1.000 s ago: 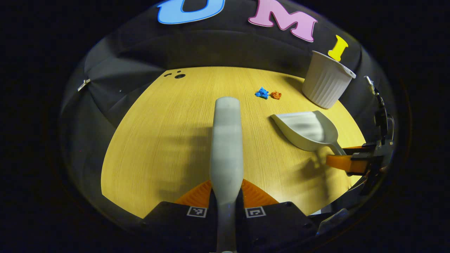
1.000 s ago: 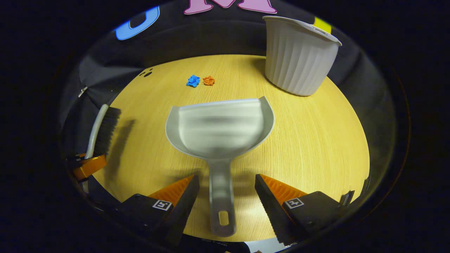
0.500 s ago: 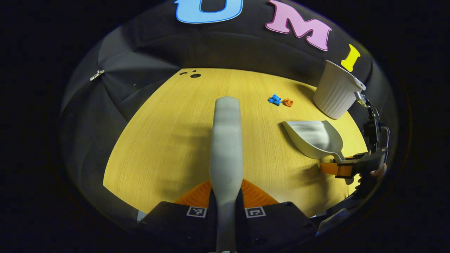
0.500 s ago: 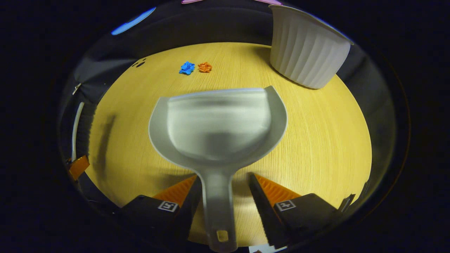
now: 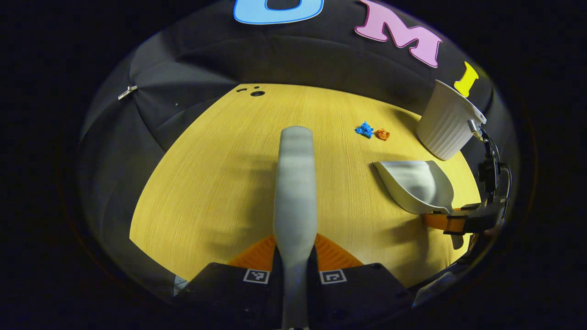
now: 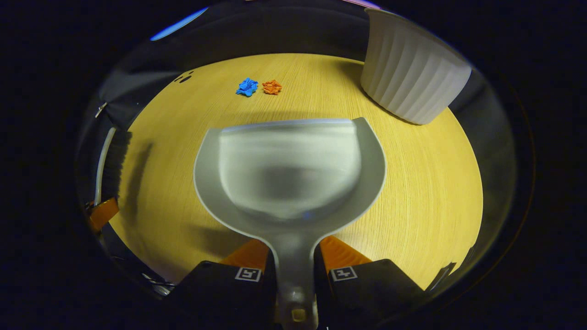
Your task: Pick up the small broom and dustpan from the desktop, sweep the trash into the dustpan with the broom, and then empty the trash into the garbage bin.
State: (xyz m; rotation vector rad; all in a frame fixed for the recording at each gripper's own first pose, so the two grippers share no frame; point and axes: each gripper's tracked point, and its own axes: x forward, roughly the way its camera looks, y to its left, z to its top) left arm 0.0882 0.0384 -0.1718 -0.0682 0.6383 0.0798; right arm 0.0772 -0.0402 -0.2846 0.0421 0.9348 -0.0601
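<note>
In the left gripper view my left gripper point(image 5: 295, 256) is shut on the grey broom point(image 5: 296, 183), whose back runs straight ahead over the wooden desktop point(image 5: 220, 183). My right gripper point(image 6: 293, 261) is shut on the handle of the grey dustpan point(image 6: 289, 169), its mouth facing the far side. The broom's black bristles point(image 6: 114, 160) show at the left of the right gripper view. A blue scrap point(image 6: 247, 86) and an orange scrap point(image 6: 272, 86) lie side by side beyond the dustpan. The left gripper view has the dustpan point(image 5: 415, 185) at right with the right gripper point(image 5: 454, 222) behind it.
A white ribbed garbage bin point(image 6: 410, 78) stands at the far right of the desktop point(image 6: 435, 183); it is also in the left gripper view as the bin point(image 5: 447, 121). Small dark holes point(image 5: 257, 93) mark the far edge. Black cloth walls surround the table.
My right gripper moved forward along the dustpan handle and shut on it. The left gripper, holding the broom, shifted slightly.
</note>
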